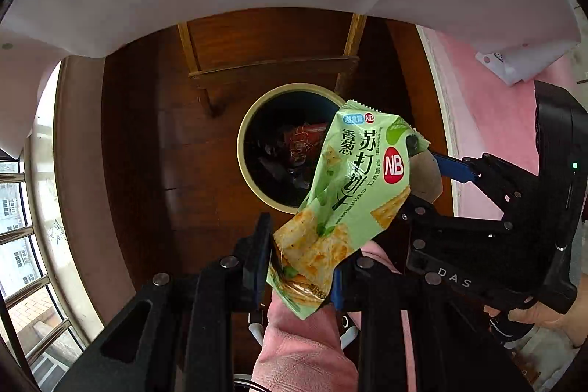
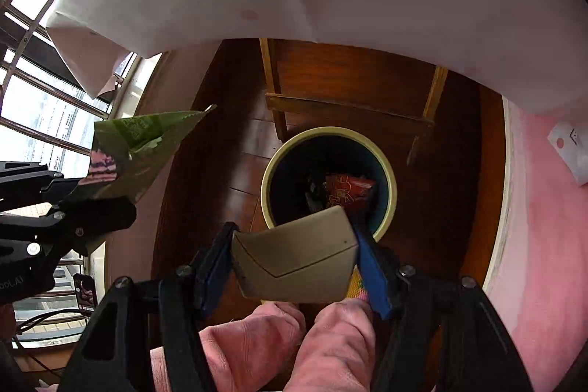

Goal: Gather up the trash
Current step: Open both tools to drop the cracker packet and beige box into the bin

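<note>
The left tongs (image 1: 299, 263) are clamped on a crinkly green cracker wrapper (image 1: 349, 193). The right tongs (image 2: 294, 267) squeeze a small tan cardboard box (image 2: 297, 259). Both hang over the round dark bin (image 2: 329, 182) at 12 o'clock. Some red trash (image 2: 349, 190) is in already; these two still need dropping.

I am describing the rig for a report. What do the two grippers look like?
Both the left gripper and the right gripper have black linkage frames with silver rivets and blue fingers. The right gripper's body carries white "DAS" lettering and a green light.
</note>
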`<state>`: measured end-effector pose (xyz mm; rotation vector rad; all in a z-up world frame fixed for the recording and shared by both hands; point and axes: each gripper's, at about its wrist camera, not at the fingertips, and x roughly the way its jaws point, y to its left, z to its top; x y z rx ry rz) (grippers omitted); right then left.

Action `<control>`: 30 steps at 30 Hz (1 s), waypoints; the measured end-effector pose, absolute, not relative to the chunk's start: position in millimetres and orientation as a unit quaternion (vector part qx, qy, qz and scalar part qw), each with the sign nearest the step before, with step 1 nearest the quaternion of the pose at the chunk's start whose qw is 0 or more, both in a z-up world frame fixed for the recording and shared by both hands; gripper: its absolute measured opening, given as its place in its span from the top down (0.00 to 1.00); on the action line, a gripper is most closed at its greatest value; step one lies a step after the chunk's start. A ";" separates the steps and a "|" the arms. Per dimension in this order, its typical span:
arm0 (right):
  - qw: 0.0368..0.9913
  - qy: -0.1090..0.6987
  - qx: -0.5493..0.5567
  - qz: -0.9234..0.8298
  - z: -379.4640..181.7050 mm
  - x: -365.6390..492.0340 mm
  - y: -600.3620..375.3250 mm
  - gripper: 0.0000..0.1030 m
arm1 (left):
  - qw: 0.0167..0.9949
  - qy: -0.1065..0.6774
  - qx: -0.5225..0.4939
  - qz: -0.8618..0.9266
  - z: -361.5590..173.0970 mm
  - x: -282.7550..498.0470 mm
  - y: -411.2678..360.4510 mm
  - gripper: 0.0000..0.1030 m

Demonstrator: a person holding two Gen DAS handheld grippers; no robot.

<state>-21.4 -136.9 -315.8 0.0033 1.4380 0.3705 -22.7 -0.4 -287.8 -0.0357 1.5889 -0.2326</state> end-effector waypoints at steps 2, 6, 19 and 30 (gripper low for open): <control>0.732 0.663 0.005 0.160 -354.2 -19.7 -144.0 0.39 | 0.690 0.717 -0.017 -0.100 -330.3 -18.1 -7.2 0.75; 0.730 0.665 0.003 0.158 -414.4 -11.9 -152.2 0.39 | 0.690 0.717 -0.015 -0.097 -395.2 -7.5 -16.2 0.71; 0.745 0.651 0.009 0.147 -490.6 9.3 -157.3 0.27 | 0.709 0.702 0.009 -0.064 -466.1 8.5 -4.3 0.15; 0.752 0.643 0.032 0.141 -420.2 15.5 -147.3 0.27 | 0.750 0.661 -0.025 -0.004 -387.5 5.2 22.1 0.14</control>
